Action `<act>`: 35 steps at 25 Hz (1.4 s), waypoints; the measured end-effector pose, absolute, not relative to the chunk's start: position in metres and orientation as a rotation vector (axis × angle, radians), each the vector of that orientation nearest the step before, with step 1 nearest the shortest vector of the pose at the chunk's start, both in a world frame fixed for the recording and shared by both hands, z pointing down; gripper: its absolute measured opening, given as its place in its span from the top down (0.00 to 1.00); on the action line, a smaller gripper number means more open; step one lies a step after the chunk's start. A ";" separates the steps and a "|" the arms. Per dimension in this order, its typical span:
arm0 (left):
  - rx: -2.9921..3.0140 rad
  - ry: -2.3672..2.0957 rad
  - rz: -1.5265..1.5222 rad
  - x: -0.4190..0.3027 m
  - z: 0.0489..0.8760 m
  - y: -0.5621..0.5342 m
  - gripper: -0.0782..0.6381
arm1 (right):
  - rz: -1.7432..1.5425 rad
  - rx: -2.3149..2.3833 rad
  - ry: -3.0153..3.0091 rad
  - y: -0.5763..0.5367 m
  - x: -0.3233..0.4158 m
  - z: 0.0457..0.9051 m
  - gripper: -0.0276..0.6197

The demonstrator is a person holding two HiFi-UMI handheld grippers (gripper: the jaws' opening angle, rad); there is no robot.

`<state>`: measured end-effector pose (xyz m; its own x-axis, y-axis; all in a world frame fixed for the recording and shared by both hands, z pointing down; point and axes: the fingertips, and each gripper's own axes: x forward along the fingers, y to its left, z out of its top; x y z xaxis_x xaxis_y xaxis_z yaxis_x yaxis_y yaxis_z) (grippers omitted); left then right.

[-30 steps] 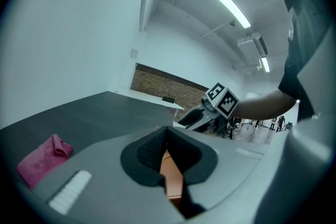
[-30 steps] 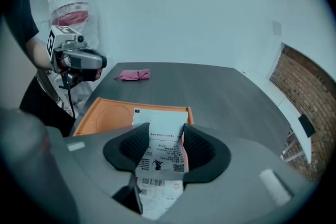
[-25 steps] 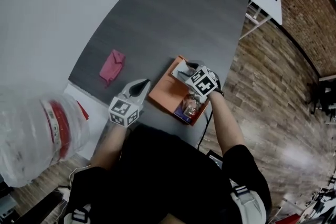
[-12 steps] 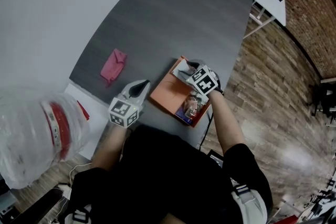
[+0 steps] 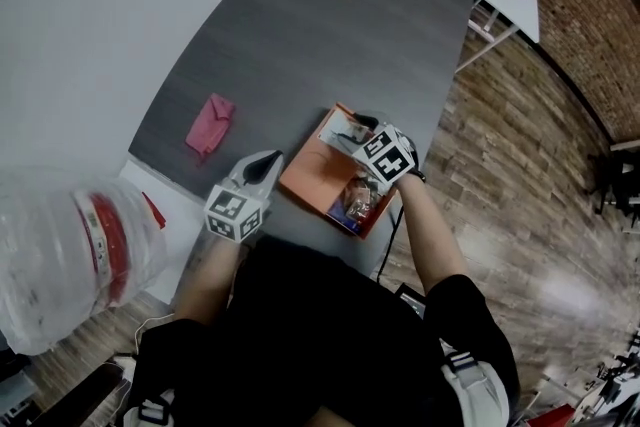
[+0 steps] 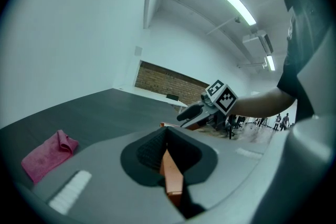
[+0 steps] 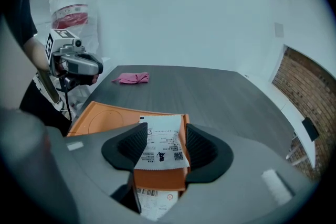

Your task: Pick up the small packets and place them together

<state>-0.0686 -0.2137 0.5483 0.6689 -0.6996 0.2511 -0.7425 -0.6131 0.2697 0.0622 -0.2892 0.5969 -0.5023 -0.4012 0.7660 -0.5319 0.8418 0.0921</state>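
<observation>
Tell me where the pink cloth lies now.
In the head view the pink cloth lies at the left of the grey table, apart from the orange tray and beyond the left tongs.

On the desk, a tray sits at the near edge with packets in it; a cloth lies to its left.

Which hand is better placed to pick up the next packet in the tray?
Right. The right hand-held gripper hangs over the tray, jaws just opening around a white packet, with a second packet just beneath. The left hand-held gripper sits beside the tray.
</observation>
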 end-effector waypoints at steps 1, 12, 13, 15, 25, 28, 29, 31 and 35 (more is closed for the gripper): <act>2.542 -1.126 0.167 -0.065 0.548 -0.214 0.89 | 0.196 0.690 -2.166 -0.287 0.065 0.595 0.60; 2.631 -0.960 0.174 -0.010 0.542 -0.208 0.89 | 0.226 0.826 -2.145 -0.243 0.125 0.576 0.64; 2.641 -0.943 0.174 -0.004 0.540 -0.207 0.89 | 0.233 0.830 -2.139 -0.237 0.130 0.576 0.64; 2.657 -0.910 0.177 0.007 0.539 -0.203 0.89 | 0.249 0.825 -2.131 -0.224 0.137 0.578 0.64; 2.670 -0.853 0.187 0.028 0.541 -0.180 0.89 | 0.286 0.480 -2.022 -0.139 0.121 0.631 0.64; 2.653 -0.869 0.196 0.023 0.543 -0.175 0.89 | 0.314 0.417 -1.981 -0.124 0.114 0.648 0.64; 2.646 -0.876 0.198 0.020 0.545 -0.174 0.89 | 0.326 0.404 -1.965 -0.121 0.113 0.653 0.64; 2.630 -0.891 0.203 0.015 0.547 -0.172 0.89 | 0.338 0.385 -1.923 -0.117 0.114 0.663 0.63; 2.598 -0.910 0.195 0.006 0.552 -0.169 0.89 | 0.341 0.338 -1.845 -0.111 0.114 0.676 0.60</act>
